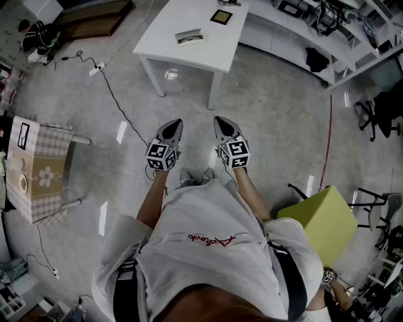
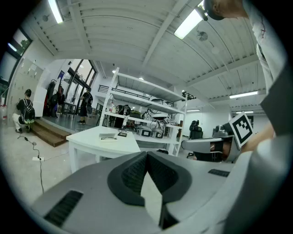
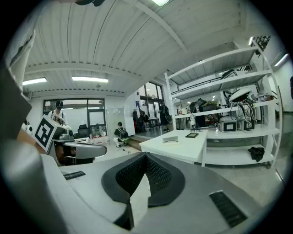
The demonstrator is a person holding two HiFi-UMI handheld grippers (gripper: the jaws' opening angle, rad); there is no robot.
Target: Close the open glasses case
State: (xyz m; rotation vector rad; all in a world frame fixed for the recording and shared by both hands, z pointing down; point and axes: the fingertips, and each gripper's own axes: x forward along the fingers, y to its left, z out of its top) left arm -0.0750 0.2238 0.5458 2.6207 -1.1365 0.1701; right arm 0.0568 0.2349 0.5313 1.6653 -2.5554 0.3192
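The open glasses case (image 1: 189, 38) lies on a white table (image 1: 170, 31) some way ahead of me, with glasses inside it. It shows small in the left gripper view (image 2: 108, 136) and in the right gripper view (image 3: 170, 139). My left gripper (image 1: 171, 126) and right gripper (image 1: 224, 124) are held side by side at waist height over the floor, both pointing toward the table and well short of it. Each is shut with nothing between the pads, as the left gripper (image 2: 146, 153) and right gripper (image 3: 145, 155) show in their own views.
A small black framed item (image 1: 221, 16) lies farther back on the table. White shelving (image 1: 327, 31) with equipment runs behind it to the right. A yellow-green seat (image 1: 321, 220) stands at my right, a checked-cloth stand (image 1: 31, 170) at my left. A cable (image 1: 113, 94) crosses the floor.
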